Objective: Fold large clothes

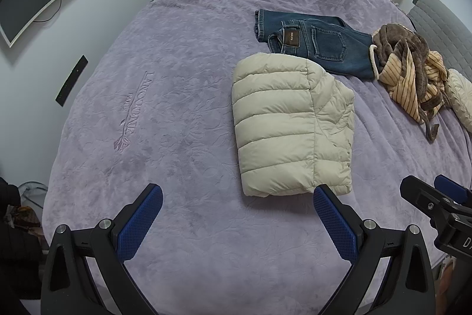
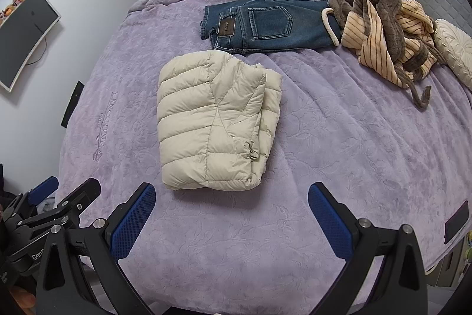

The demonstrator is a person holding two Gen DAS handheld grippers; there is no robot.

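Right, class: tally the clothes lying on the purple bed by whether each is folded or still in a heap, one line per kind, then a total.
Folded: 2, the cream puffer jacket and the blue jeans
Heaped, not folded: 1, the brown and striped robe
Total: 3 garments on the purple bedspread

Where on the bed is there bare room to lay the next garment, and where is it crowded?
Free: the wide blanket stretch left of the folded jacket, around the embroidered logo, and the near strip between the jacket and both open grippers. Also right of the jacket in the right view. Crowded: far right, where jeans, robe and pillow bunch together.
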